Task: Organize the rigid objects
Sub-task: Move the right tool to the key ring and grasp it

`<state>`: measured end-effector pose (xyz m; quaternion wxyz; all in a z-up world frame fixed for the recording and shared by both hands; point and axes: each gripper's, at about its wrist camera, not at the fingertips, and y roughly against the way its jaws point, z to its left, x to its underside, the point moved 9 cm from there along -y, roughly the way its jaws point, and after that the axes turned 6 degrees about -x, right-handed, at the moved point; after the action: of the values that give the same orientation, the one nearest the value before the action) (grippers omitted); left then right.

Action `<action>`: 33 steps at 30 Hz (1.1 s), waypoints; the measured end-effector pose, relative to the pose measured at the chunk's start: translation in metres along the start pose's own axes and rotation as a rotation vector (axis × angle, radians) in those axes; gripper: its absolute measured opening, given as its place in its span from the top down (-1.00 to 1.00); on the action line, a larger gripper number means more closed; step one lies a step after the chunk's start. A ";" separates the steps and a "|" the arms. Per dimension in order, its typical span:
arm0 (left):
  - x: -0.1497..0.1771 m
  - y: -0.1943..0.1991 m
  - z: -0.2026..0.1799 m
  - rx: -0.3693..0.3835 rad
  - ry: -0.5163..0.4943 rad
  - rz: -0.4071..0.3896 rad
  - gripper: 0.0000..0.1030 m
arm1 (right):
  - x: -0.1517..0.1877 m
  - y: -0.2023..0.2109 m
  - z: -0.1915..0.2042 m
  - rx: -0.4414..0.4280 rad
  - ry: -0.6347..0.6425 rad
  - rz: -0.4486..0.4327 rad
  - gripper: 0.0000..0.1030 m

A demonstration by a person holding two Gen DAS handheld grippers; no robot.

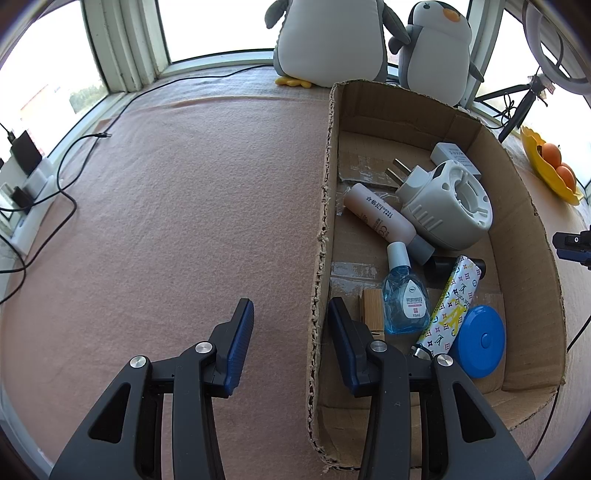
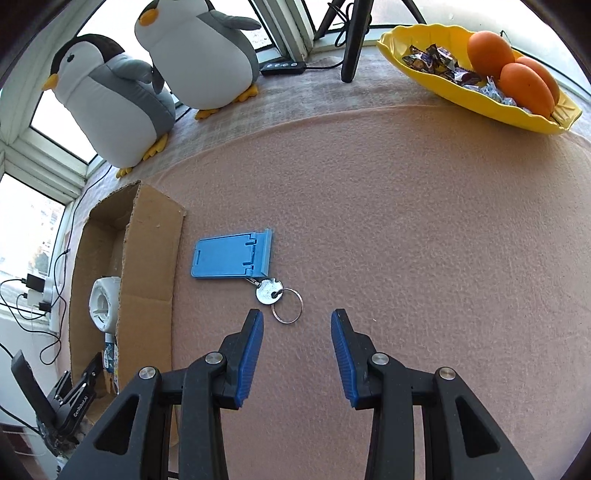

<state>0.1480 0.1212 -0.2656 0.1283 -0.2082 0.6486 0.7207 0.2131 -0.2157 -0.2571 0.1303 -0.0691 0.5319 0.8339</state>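
The cardboard box (image 2: 147, 258) sits left of the right hand-held gripper (image 2: 297, 332), whose jaws gape wide and empty. Just ahead-left lies the blue phone stand (image 2: 229, 256), long axis crosswise, the key (image 2: 269, 291) touching it. The left hand-held gripper (image 1: 291, 321), also wide, straddles the box wall farther off.

Home, bay-window nook: pink felt mat (image 2: 406, 221), plush penguins (image 2: 110, 99) at far windows (image 1: 207, 26), yellow fruit dish (image 2: 476, 92) far right, chargers (image 1: 26, 173) left.
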 end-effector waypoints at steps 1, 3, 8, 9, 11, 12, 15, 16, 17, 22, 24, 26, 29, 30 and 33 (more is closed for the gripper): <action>0.000 0.000 0.000 0.000 0.000 0.000 0.21 | 0.000 -0.002 -0.001 -0.002 -0.004 0.005 0.33; 0.000 0.000 0.000 -0.001 -0.001 0.000 0.21 | -0.002 -0.007 -0.001 -0.007 -0.015 0.011 0.33; 0.000 0.000 0.000 -0.002 -0.002 -0.001 0.21 | -0.002 -0.014 -0.003 -0.041 -0.055 0.029 0.33; 0.000 0.000 0.000 -0.002 -0.002 -0.001 0.21 | -0.002 -0.015 -0.003 -0.043 -0.058 0.032 0.33; 0.000 0.000 0.000 -0.003 -0.002 -0.001 0.21 | -0.001 -0.017 -0.003 -0.039 -0.059 0.036 0.33; 0.000 0.000 0.000 -0.003 -0.002 -0.001 0.21 | -0.002 -0.018 -0.003 -0.038 -0.058 0.038 0.33; 0.001 0.000 -0.001 -0.005 -0.004 -0.002 0.21 | -0.001 -0.020 -0.002 -0.042 -0.060 0.038 0.34; 0.001 0.000 -0.001 -0.006 -0.005 -0.002 0.21 | -0.002 -0.020 -0.001 -0.046 -0.060 0.038 0.34; 0.001 0.000 -0.001 -0.006 -0.005 -0.002 0.21 | -0.002 -0.021 -0.001 -0.050 -0.061 0.039 0.35; 0.001 0.000 -0.001 -0.006 -0.004 -0.002 0.21 | -0.001 -0.025 0.005 -0.061 -0.065 0.043 0.46; 0.001 0.000 -0.001 -0.006 -0.004 -0.002 0.21 | 0.000 -0.025 0.008 -0.071 -0.067 0.044 0.49; 0.001 0.000 -0.001 -0.006 -0.004 -0.002 0.21 | 0.000 -0.025 0.010 -0.071 -0.063 0.044 0.57; 0.000 0.000 -0.001 -0.006 -0.004 -0.002 0.21 | 0.000 -0.025 0.013 -0.068 -0.054 0.046 0.59; 0.001 0.000 -0.001 -0.006 -0.004 -0.002 0.21 | 0.000 -0.025 0.013 -0.065 -0.050 0.046 0.59; 0.000 0.000 -0.001 -0.006 -0.004 -0.001 0.21 | -0.002 -0.027 0.013 -0.060 -0.050 0.046 0.62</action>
<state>0.1478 0.1198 -0.2659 0.1296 -0.2074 0.6461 0.7230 0.2230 -0.1935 -0.2747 0.1221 -0.0396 0.5048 0.8536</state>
